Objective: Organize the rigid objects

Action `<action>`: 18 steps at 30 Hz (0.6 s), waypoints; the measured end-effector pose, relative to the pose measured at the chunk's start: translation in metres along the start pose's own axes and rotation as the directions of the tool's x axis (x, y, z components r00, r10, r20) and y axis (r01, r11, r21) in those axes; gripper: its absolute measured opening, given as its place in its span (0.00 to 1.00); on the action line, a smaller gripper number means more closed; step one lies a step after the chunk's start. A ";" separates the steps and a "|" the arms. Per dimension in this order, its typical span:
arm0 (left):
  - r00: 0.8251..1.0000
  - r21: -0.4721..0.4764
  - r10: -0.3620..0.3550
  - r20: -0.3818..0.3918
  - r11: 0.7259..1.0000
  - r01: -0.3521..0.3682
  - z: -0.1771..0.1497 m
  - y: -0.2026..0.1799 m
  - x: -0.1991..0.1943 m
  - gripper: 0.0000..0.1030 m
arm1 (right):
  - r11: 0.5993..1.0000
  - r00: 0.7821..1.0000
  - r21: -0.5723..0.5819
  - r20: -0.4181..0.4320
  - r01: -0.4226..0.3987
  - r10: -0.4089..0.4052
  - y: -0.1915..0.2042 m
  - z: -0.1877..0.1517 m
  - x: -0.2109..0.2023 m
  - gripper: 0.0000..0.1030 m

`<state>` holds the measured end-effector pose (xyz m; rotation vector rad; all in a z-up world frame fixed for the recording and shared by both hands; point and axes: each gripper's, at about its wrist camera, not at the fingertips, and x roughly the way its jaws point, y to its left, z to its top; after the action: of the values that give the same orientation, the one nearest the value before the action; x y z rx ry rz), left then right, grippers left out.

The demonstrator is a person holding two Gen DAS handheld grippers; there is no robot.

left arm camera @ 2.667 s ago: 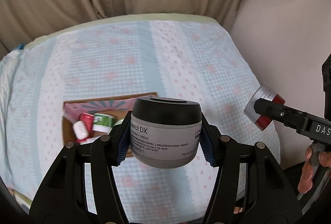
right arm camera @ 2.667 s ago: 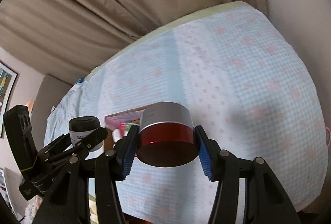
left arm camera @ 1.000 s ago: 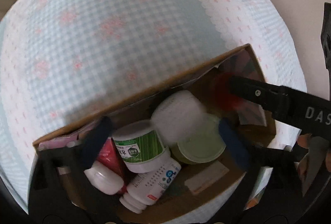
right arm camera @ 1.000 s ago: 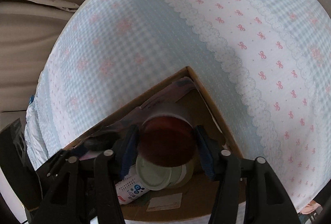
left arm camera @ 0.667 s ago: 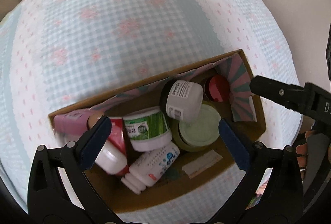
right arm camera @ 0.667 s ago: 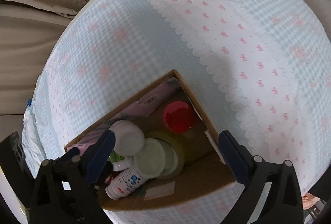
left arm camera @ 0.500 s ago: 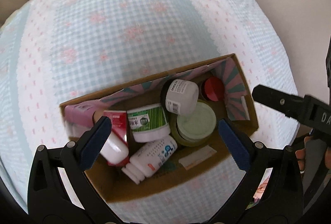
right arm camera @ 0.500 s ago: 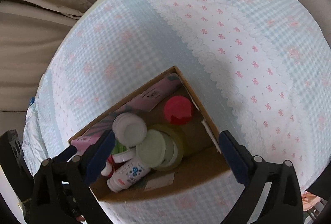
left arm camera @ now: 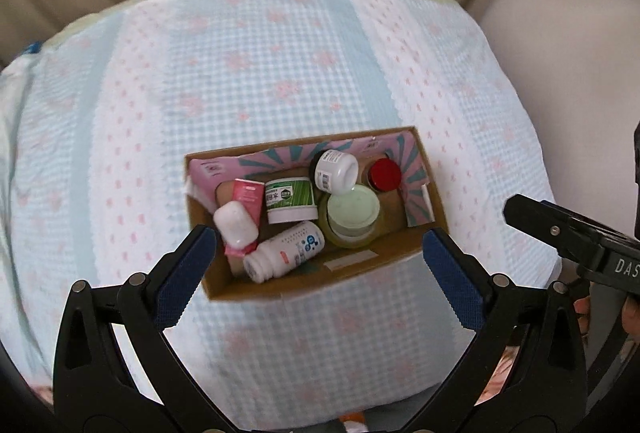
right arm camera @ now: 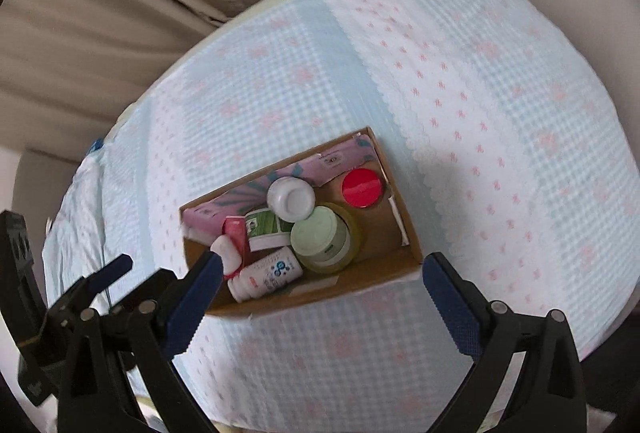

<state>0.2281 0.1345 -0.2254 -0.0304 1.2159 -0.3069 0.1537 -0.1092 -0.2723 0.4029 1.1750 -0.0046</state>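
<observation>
Both the left gripper [left arm camera: 316, 257] and right gripper [right arm camera: 320, 287] are gaping wide, empty. The box [left arm camera: 360, 269] is lying mid-frame just above the jaws, with the red jar [right arm camera: 361, 188] sitting in its upper right corner.

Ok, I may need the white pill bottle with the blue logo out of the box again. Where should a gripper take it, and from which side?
Probably across the middle of its round body, coming straight down from above. The white pill bottle lies on its side near the front wall of the cardboard box, its length exposed upward. The pale green jar crowds its base end, and the box wall blocks a level approach.
</observation>
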 end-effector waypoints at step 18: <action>0.844 -0.112 0.127 0.521 0.990 -0.081 -0.070 -0.093 -0.242 1.00 | 0.911 0.894 -0.374 0.448 0.176 0.012 0.007 -0.043 -0.243 0.97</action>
<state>0.0677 0.1153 -0.0105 -0.1157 0.6753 -0.1340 0.0207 -0.1391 -0.0659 -0.0269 0.7110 0.0696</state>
